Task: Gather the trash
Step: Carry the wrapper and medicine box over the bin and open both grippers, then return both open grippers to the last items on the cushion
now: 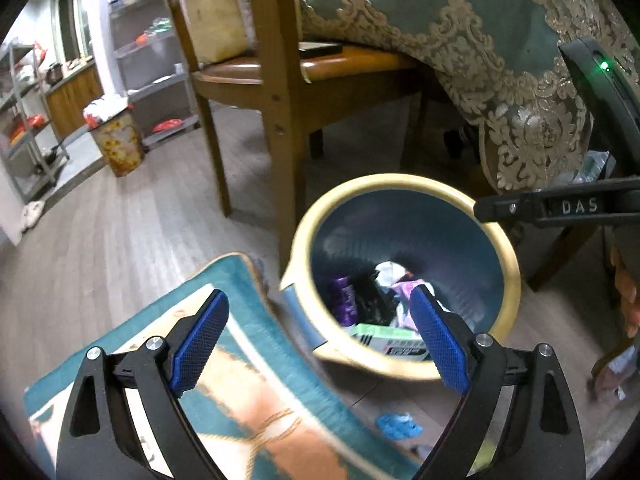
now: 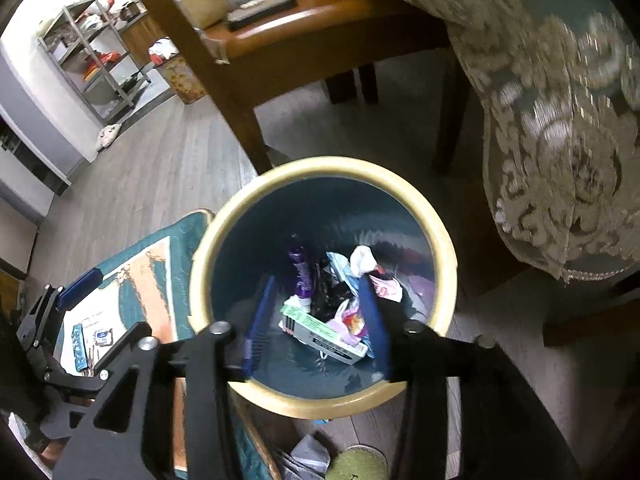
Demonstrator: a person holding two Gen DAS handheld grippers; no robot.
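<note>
A round bin with a cream rim (image 1: 508, 256) (image 2: 444, 236) and blue inside stands on the wood floor by a chair. It holds a purple wrapper (image 2: 301, 270), a green-and-white box (image 2: 320, 330), white crumpled paper (image 2: 362, 258) and other scraps. My right gripper (image 2: 316, 308) is open and empty right above the bin's mouth. My left gripper (image 1: 320, 336) is open and empty, over the rug edge left of the bin. A small blue scrap (image 1: 398, 426) lies on the floor near the bin. The left gripper also shows in the right wrist view (image 2: 60, 300).
A teal and orange rug (image 1: 248, 396) lies left of the bin. A wooden chair (image 1: 280, 92) and a table with a lace-edged cloth (image 1: 500, 80) stand close behind. A flowered bin (image 1: 120, 144) and metal shelves (image 1: 28, 128) are far left. Small items lie on the rug (image 2: 92, 340).
</note>
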